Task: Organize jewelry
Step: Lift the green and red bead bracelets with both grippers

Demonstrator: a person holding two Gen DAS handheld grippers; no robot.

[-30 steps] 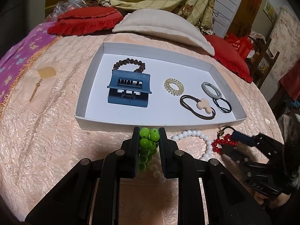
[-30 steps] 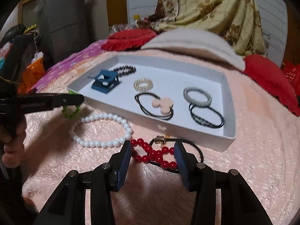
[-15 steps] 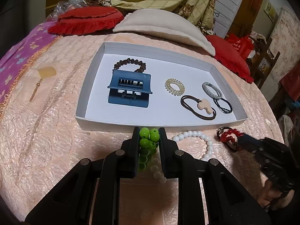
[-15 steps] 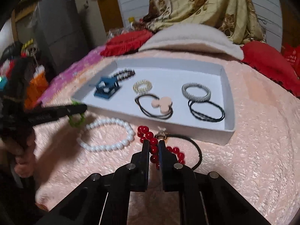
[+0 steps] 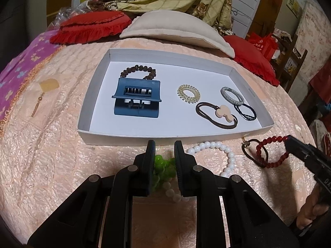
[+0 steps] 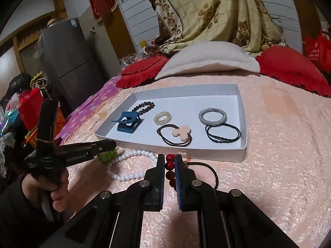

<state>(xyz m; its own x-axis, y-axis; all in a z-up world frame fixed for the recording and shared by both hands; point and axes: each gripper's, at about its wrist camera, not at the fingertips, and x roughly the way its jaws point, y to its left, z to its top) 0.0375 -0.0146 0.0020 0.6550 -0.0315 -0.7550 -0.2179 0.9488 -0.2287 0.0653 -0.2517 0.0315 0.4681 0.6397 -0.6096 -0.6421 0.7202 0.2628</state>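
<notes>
A white tray (image 5: 97,86) (image 6: 244,144) on the pink bedspread holds a blue claw clip (image 5: 136,101), a brown bead bracelet (image 5: 138,71), a clear coil tie (image 5: 188,93), and other hair ties (image 5: 217,113). My left gripper (image 5: 164,150) has its jaws apart; the green bead bracelet (image 5: 163,166) lies blurred between them, over the white pearl bracelet (image 5: 215,144). My right gripper (image 6: 170,162) is shut on the red bead bracelet (image 6: 170,164) and lifts it in front of the tray's near wall; it also shows in the left wrist view (image 5: 269,150).
Red cushions (image 5: 91,26) and a beige pillow (image 5: 175,31) lie behind the tray. A gold earring on a card (image 5: 44,91) lies left of the tray. A black hair tie (image 6: 209,171) trails from the red bracelet. A grey fridge (image 6: 68,57) stands beyond the bed.
My left jaws have opened and the green bracelet has dropped lower between them. My right gripper shut on the red bracelet and lifted it.
</notes>
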